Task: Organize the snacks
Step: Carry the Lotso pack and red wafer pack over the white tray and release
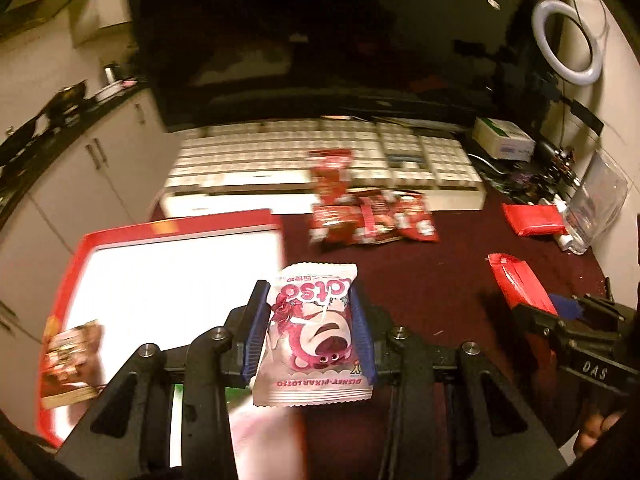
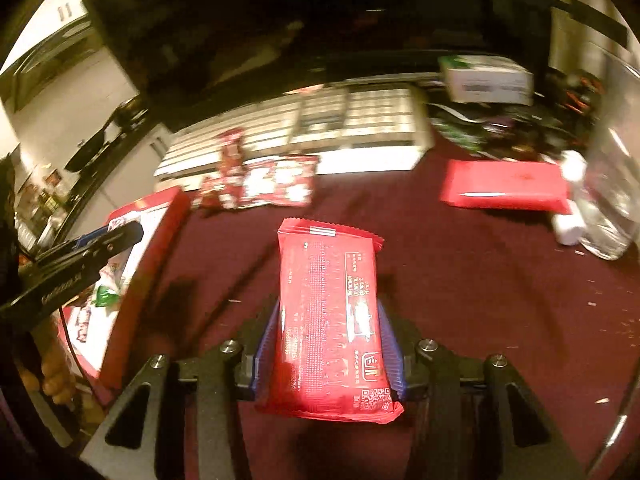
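Left gripper (image 1: 310,330): black frame, ribbed blue pads, clamped on a small pink-and-white crinkle-sealed snack pouch (image 1: 310,336) printed with a cartoon bear. Pouch was held clear of the surface, above the near right edge of a shallow red-rimmed rectangular tray with a glossy white floor (image 1: 120,236). A brown printed packet (image 1: 70,360) lay at the tray's near left.

Right gripper (image 2: 328,340): same build, closed on a flat red foil snack bar wrapper (image 2: 330,320), long and rectangular, serrated end seals, fine white print and a QR code on its face. It was held lifted above the dark maroon felt-like table cover (image 2: 500,300), to the right of the tray.

Far centre: a loose heap of glossy red-and-white snack packets (image 1: 372,220), blurred, at the front of a cream-coloured keyboard with blocky square keys (image 1: 320,152). Far right: another flat red foil pack (image 2: 504,186) lying on the cloth, beside a clear crinkled plastic container (image 2: 612,200). A white ring light (image 1: 566,42) stood against the far right wall.
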The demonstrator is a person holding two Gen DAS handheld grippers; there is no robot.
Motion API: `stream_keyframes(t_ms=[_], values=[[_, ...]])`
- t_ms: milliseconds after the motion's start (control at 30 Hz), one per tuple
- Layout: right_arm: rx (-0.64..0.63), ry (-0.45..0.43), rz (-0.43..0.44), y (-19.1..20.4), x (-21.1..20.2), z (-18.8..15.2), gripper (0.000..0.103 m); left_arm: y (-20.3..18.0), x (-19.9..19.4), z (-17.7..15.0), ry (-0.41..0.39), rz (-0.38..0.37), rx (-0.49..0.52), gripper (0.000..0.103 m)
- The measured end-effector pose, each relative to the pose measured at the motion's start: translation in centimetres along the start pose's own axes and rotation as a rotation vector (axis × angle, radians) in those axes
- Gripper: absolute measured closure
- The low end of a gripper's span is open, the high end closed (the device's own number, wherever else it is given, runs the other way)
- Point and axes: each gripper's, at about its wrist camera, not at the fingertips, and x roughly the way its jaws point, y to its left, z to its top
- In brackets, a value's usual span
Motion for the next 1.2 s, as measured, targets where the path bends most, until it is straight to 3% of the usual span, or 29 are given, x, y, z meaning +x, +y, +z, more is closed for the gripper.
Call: stream_keyframes(t_ms=[200, 467, 767, 933, 1000, 1100, 1200], values=[[-0.054, -0.004, 0.103, 7.5, 1.3, 1.0, 0.056, 5.8, -1.6, -1.4, -0.018, 0.077, -0.053, 0.066], [-0.181, 0.027, 0.198, 17.8, 3.9, 1.2, 0.056, 10.9, -1.0, -3.3, 0.012, 0.118, -0.133, 0.066], [-0.256, 0.075, 0.239, 23.7, 6.9, 0.3, 0.056, 13.5, 0.0, -4.1, 0.036, 0.143, -0.166, 0.066], [-0.303, 0.065, 0.189, 25.4, 8.5, 0.3, 0.053, 14.3, 0.8, -4.1, 0.052, 0.22, -0.183, 0.059], [-0.339, 0.045, 0.144, 25.9, 8.6, 0.3, 0.05, 14.4, 0.6, -4.1, 0.047, 0.27, -0.176, 0.049], [-0.403, -0.008, 0.049, 26.5, 8.0, 0.1, 0.047, 14.5, 0.1, -4.1, 0.029, 0.304, -0.172, 0.048], [-0.439, -0.063, 0.005, 26.6, 6.4, -0.1, 0.04, 14.3, -0.7, -4.0, 0.012, 0.291, -0.172, 0.048]])
